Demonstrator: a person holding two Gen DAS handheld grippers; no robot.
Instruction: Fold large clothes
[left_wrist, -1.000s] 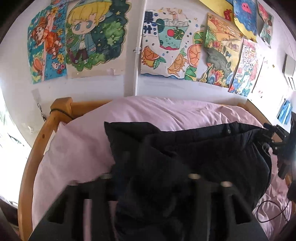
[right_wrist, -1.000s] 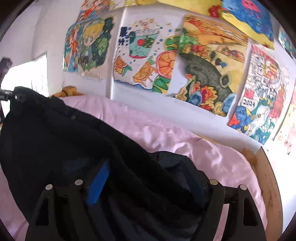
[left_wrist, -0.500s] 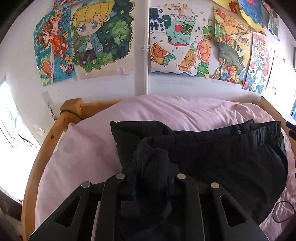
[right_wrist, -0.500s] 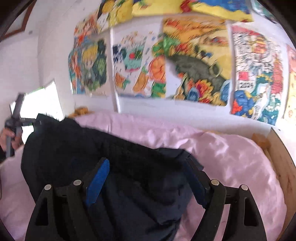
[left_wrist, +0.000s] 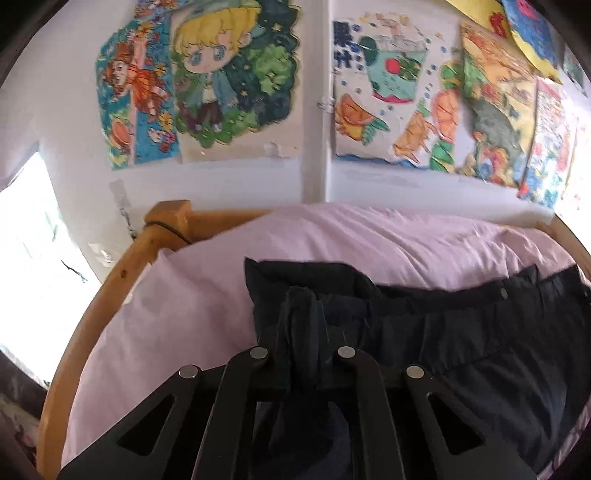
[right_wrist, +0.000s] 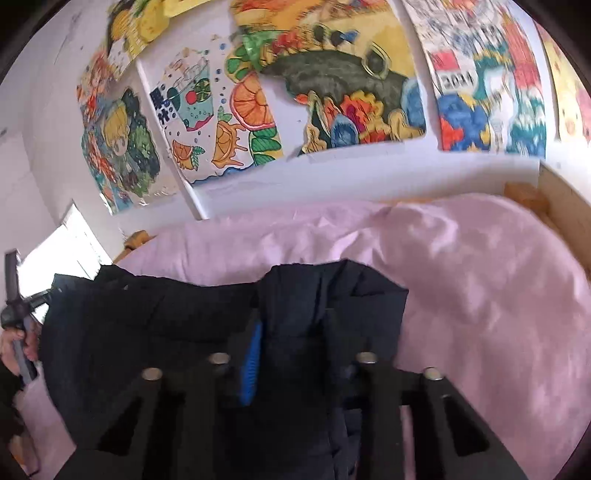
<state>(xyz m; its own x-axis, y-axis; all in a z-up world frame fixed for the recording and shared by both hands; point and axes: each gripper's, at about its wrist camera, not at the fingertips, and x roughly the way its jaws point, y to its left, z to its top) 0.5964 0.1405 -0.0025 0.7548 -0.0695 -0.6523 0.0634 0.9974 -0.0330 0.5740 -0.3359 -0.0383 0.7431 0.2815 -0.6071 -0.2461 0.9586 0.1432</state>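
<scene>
Both grippers are clamped on the dark garment, one at each end of the same top edge. The left gripper has its fingers drawn in tight around a bunched wad of fabric. The right gripper pinches a thicker fold between a blue-padded finger and its partner, jaws narrowed onto the cloth. Holding two ends like this is probably meant to keep the edge taut and level, so the piece can be laid or doubled over without sagging in the middle.

The garment sits over the pink bedding, spread across the near part of the bed — the wooden bed frame curves round the left side. It looks like trousers or a jacket; cannot tell which. Black or very dark navy, heavy weave, a snap button visible on a band along the top edge. Fabric is rumpled and bulky near both grips, flatter between them. Fold likely at an early-to-mid stage, with no neat rectangle yet.
</scene>
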